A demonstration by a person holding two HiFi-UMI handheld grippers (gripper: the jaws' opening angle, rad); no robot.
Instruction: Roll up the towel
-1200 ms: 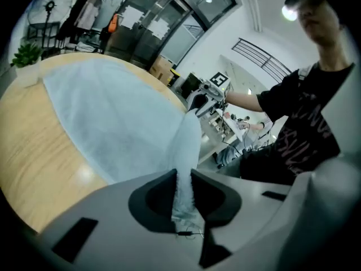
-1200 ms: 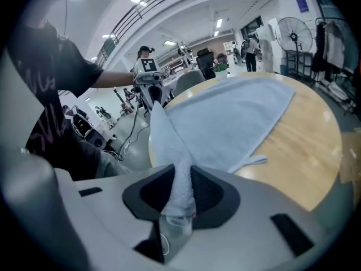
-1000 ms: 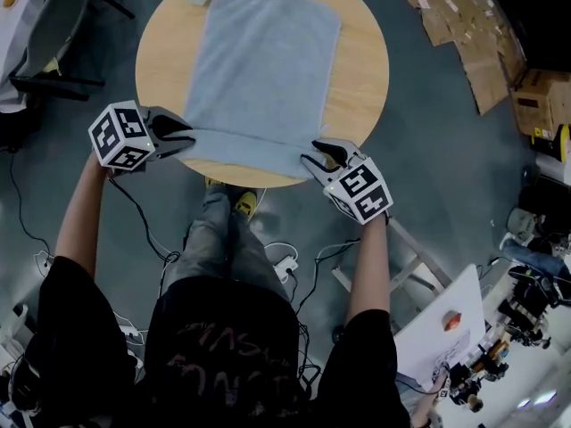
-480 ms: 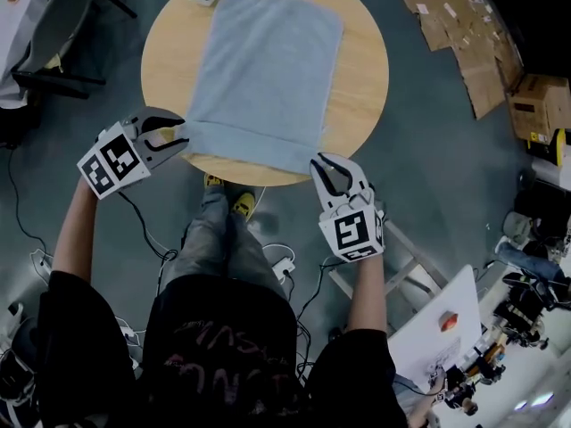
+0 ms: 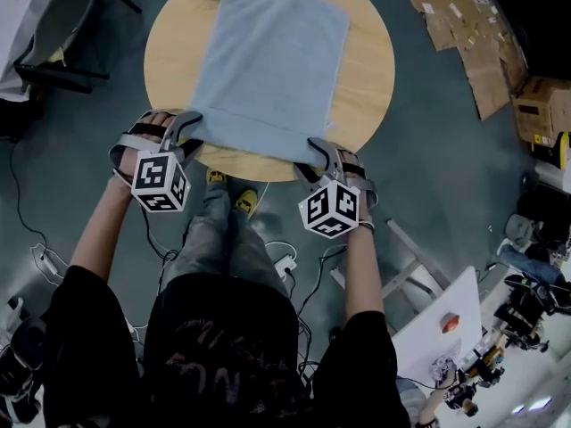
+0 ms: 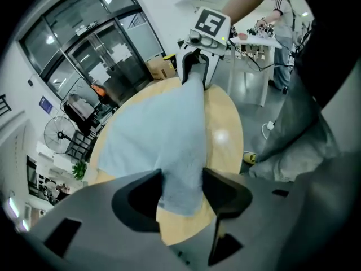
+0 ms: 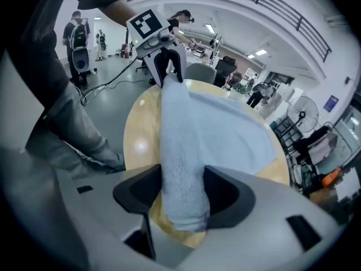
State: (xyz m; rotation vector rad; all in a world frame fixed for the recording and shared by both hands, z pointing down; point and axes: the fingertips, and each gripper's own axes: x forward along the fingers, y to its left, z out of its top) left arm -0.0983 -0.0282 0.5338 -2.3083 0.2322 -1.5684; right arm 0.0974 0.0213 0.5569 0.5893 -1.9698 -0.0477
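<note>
Both sets of jaws have just been opening: the left gripper (image 5: 182,125) and right gripper (image 5: 323,152) loosely straddle the towel's (image 5: 268,61) rolled near edge at the table (image 5: 368,69) rim. Uneven pushes could skew the roll, and the slack jaws might let it unwind.

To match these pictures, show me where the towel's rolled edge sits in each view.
Head view: rolled edge along the table's near rim, centre.
Left gripper view: rolled edge from bottom centre to top centre.
Right gripper view: rolled edge from bottom centre upward.
Shared landmark: the round table.
</note>
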